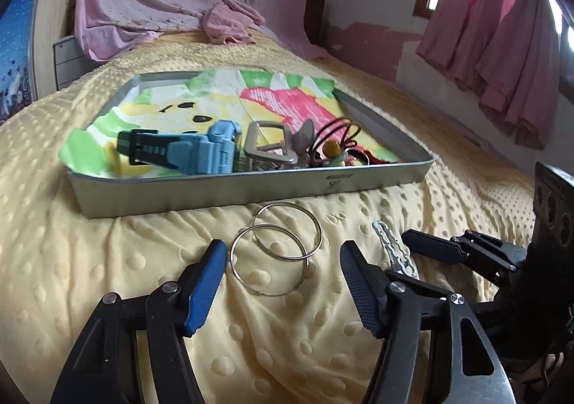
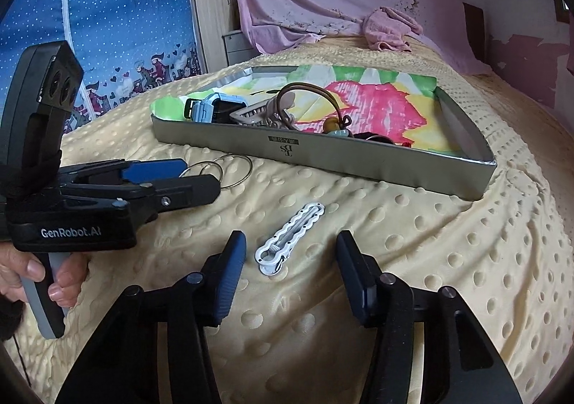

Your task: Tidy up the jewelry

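Note:
Two silver hoop rings (image 1: 276, 248) lie overlapped on the yellow bedspread, just ahead of my open left gripper (image 1: 283, 267); they also show in the right wrist view (image 2: 229, 169). A white wavy hair clip (image 2: 288, 239) lies between the tips of my open right gripper (image 2: 290, 260), and also shows in the left wrist view (image 1: 393, 248). A metal tray (image 1: 251, 189) lined with colourful paper holds a blue watch (image 1: 201, 149), a grey buckle (image 1: 267, 147) and hair ties with beads (image 1: 335, 147). Both grippers are empty.
The tray (image 2: 358, 164) sits mid-bed on the dotted yellow bedspread (image 1: 107, 260). A pink cloth (image 1: 229, 22) lies bunched at the bed's far end. Pink curtains (image 1: 502, 52) hang at right. My left gripper's body (image 2: 107, 203) sits left of the clip.

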The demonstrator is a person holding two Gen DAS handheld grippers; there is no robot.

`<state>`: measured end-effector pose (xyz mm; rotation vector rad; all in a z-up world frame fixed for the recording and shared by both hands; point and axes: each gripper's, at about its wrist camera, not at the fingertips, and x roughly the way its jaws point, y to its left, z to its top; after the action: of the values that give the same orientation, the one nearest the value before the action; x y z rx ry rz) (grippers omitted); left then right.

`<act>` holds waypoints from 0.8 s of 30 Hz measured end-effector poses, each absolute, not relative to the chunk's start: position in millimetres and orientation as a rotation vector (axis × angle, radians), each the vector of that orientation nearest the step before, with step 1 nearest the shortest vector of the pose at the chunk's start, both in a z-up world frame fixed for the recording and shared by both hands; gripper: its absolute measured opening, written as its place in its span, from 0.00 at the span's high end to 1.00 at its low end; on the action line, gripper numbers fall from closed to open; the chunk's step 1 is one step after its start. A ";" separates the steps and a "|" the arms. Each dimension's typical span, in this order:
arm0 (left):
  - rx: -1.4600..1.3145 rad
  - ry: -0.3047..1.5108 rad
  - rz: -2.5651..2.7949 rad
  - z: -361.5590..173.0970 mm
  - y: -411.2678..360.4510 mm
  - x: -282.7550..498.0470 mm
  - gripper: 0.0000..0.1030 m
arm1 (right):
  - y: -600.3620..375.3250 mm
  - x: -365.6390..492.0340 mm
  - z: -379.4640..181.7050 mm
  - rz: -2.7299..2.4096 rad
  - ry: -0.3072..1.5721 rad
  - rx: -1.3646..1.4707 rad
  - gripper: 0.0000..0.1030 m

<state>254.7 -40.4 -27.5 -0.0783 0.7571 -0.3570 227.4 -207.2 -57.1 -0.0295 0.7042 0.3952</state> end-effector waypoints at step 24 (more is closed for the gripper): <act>0.045 0.766 -0.314 -10.6 -59.7 223.3 0.59 | -216.4 206.5 -39.4 0.434 0.614 -0.008 0.87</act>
<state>223.3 -59.7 -10.6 0.0454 0.7658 -0.3138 206.5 -216.4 -39.4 -0.0078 0.6140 0.4340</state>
